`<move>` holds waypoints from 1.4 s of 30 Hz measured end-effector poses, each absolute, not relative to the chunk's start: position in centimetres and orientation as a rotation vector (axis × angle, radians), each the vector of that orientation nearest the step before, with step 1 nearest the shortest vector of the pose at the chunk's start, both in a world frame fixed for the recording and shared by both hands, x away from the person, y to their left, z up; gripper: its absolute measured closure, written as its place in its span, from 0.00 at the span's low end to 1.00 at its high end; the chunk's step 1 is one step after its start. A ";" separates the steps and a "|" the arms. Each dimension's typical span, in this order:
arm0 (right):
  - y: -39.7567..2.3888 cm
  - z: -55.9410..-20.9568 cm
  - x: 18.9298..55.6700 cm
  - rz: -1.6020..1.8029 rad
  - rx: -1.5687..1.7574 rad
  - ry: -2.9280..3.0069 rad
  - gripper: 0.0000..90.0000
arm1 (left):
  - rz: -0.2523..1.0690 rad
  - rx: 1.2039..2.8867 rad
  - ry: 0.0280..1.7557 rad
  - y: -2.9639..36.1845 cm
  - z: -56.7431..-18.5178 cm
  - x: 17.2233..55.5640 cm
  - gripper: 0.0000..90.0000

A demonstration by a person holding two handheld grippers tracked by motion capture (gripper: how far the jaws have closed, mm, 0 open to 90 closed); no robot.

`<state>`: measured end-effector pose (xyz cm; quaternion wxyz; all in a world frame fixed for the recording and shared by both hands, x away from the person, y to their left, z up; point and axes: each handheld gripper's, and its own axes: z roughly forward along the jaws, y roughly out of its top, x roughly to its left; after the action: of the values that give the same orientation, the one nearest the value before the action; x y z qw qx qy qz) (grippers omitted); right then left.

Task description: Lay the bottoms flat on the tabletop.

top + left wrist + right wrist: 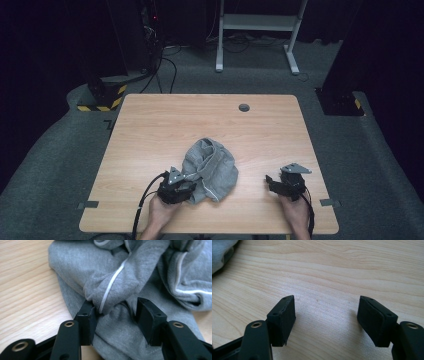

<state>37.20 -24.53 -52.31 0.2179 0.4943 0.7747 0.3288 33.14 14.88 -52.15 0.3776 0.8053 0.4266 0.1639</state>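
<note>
A crumpled grey garment with white piping (212,167) lies on the wooden table (150,130), near its front middle. My left gripper (192,188) sits at the garment's near left edge. In the left gripper view a fold of the garment (112,272) bulges between the jaws of my left gripper (113,312); the left pad (86,320) touches the fold and the right pad (147,317) stands off it, so the jaws are open. My right gripper (269,181) rests to the right of the garment, open over bare wood (325,312), with a corner of the garment (219,252) far off.
A round cable hole (244,107) is near the table's far edge. Grey tape tabs (88,204) (326,202) mark the front corners. Beyond the table stand a white desk frame (257,30) and black equipment stands on dark carpet.
</note>
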 end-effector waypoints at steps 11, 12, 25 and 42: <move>-24.5 -52.3 37.2 0.911 1.365 2.147 0.33 | 0.414 2.026 1.099 14.6 -51.8 32.5 0.43; -24.5 -52.3 37.2 0.911 1.366 2.147 0.33 | 0.415 2.014 1.103 14.7 -51.7 32.4 0.42; -24.4 -52.3 37.3 0.912 1.361 2.155 0.33 | 0.474 1.908 1.063 15.1 -49.6 32.5 0.36; -23.1 -51.6 37.2 0.946 1.272 2.311 0.33 | 0.471 1.921 1.144 14.6 -51.8 35.4 0.38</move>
<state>37.21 -23.06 -51.56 0.1687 0.4472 0.8129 0.3328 35.39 14.59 -51.83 0.4153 0.7648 0.4555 0.1876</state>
